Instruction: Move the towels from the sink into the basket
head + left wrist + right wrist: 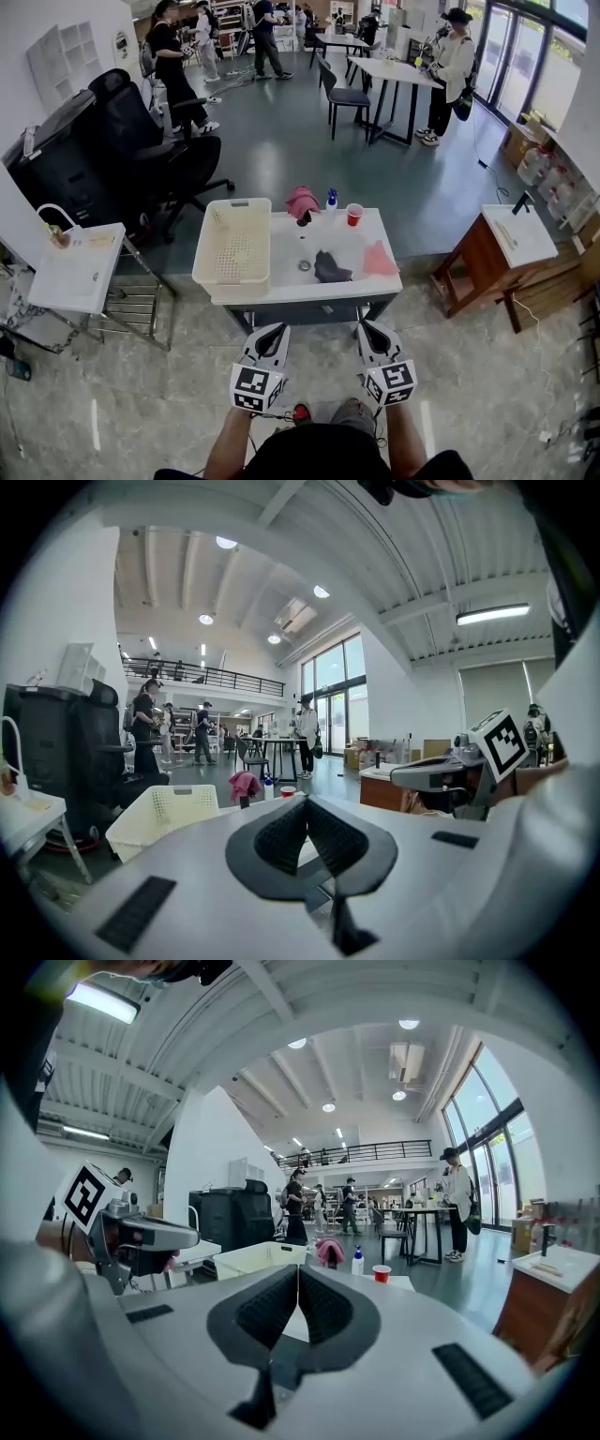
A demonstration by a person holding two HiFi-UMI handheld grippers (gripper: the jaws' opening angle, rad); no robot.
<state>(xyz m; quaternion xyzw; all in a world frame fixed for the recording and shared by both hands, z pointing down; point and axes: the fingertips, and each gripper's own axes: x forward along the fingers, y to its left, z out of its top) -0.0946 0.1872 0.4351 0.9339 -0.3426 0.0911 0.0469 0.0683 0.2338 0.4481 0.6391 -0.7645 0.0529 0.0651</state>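
Observation:
A white sink unit (281,291) stands just ahead of me. In its basin lies a dark grey towel (330,267), and a pink towel (380,258) lies at the basin's right edge. Another pink towel (302,202) hangs over the tap at the back. The cream slatted basket (232,246) sits on the sink's left side. My left gripper (273,330) and right gripper (368,327) hover side by side short of the sink's front edge. Both are shut with nothing between the pads. In the right gripper view the basket (258,1258) and the tap towel (329,1251) show beyond the closed jaws.
A spray bottle (332,199) and a red cup (353,215) stand at the sink's back edge. A small white table (75,267) is at the left, with a black office chair (150,150) behind it. A wooden cabinet (497,248) is at the right. People stand farther back.

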